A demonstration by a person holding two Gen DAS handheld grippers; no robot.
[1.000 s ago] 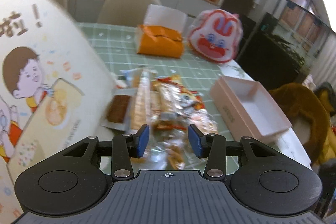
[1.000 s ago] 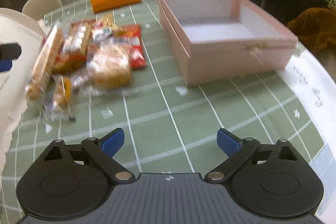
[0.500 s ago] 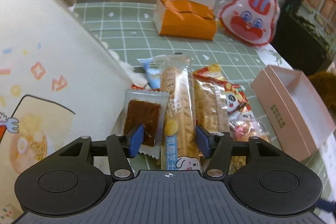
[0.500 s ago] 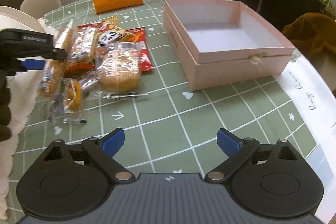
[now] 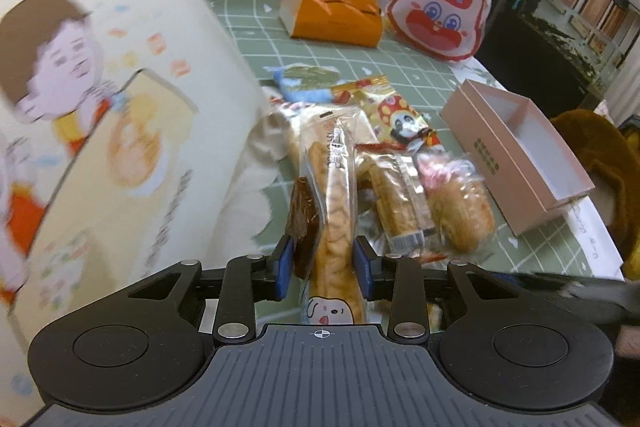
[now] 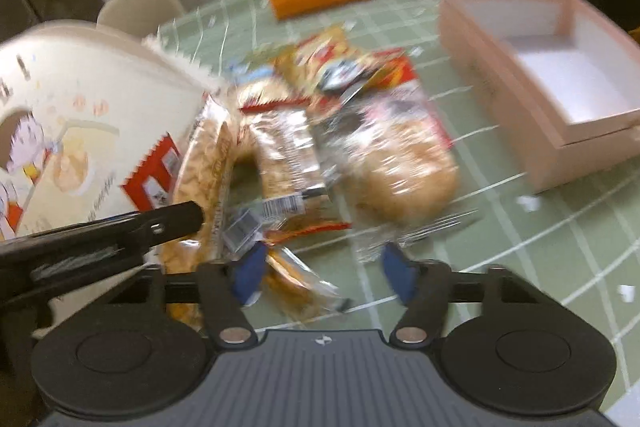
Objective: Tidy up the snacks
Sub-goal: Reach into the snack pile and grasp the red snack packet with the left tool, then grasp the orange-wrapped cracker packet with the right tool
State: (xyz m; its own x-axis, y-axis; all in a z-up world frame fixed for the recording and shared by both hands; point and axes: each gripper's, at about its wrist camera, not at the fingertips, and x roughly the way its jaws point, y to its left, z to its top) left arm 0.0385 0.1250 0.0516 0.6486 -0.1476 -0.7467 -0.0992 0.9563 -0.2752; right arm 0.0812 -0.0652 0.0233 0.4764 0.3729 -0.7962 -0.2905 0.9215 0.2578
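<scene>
A pile of wrapped snacks (image 5: 396,163) lies on the green checked tablecloth. My left gripper (image 5: 324,263) is shut on a long clear-wrapped biscuit stick packet (image 5: 334,211) together with a small brown snack packet (image 5: 305,223). In the blurred right wrist view my right gripper (image 6: 322,273) is open just above the near edge of the snack pile (image 6: 320,147), with a small wrapped snack (image 6: 288,279) beside its left finger. The open pink box (image 6: 552,87) stands at the right and also shows in the left wrist view (image 5: 516,151).
A large cream cartoon-printed bag (image 5: 100,115) fills the left side. An orange tissue box (image 5: 332,11) and a red-and-white rabbit bag (image 5: 440,15) stand at the far side of the table. Chairs stand behind. The left gripper's body (image 6: 100,231) crosses the right view.
My left gripper closed on the long biscuit packet and the brown packet. My right gripper moved forward and left to the snack pile and narrowed its opening.
</scene>
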